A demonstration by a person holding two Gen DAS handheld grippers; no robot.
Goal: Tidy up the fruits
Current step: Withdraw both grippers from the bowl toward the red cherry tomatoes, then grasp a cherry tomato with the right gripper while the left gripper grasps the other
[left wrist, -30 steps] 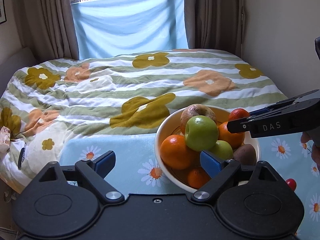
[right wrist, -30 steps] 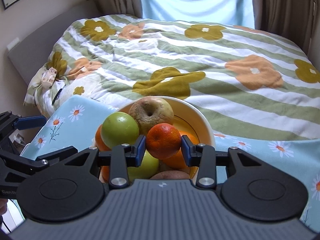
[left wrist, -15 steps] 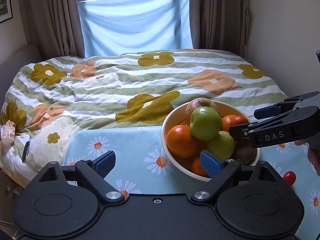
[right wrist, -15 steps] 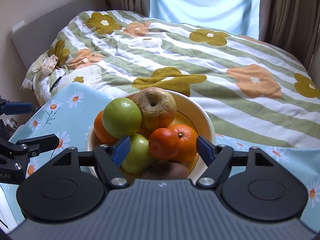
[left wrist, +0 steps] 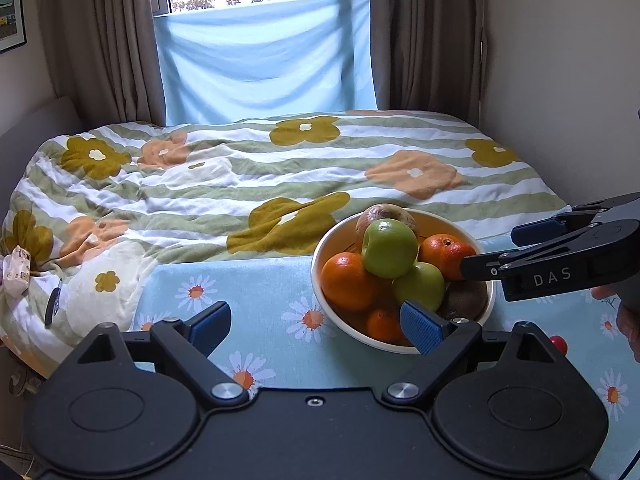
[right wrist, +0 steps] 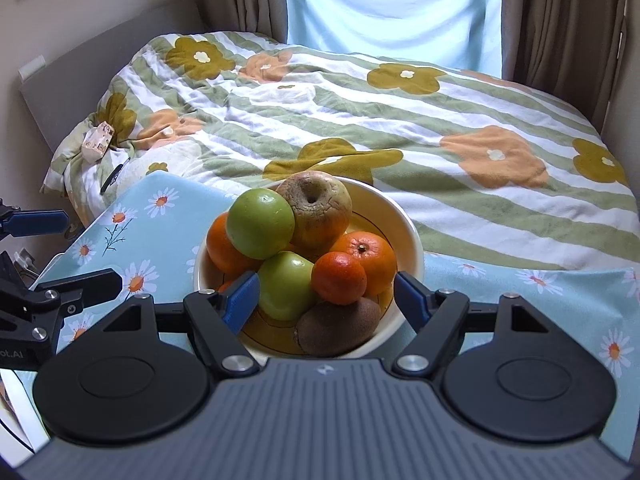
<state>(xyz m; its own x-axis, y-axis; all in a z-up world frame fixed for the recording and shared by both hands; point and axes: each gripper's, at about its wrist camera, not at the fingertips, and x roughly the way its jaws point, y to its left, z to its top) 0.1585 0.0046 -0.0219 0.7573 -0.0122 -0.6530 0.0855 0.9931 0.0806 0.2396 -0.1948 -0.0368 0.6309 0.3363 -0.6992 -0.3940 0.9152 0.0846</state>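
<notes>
A cream bowl sits on the daisy-print table, also in the left wrist view. It holds two green apples, a wrinkled brown apple, several oranges, a small mandarin and a kiwi. My right gripper is open and empty, its fingers just in front of the bowl's near rim. It shows from the side in the left wrist view. My left gripper is open and empty, left of the bowl. A small red fruit lies on the table at the right.
The light blue daisy tablecloth covers the table. A bed with a flowered striped quilt lies behind it. Curtains and a window stand at the back, a wall on the right. A small packet lies on the bed's left edge.
My right gripper let go of the small mandarin, which now rests in the bowl, then opened wide and drew back. My left gripper pulled back a little from the bowl.
</notes>
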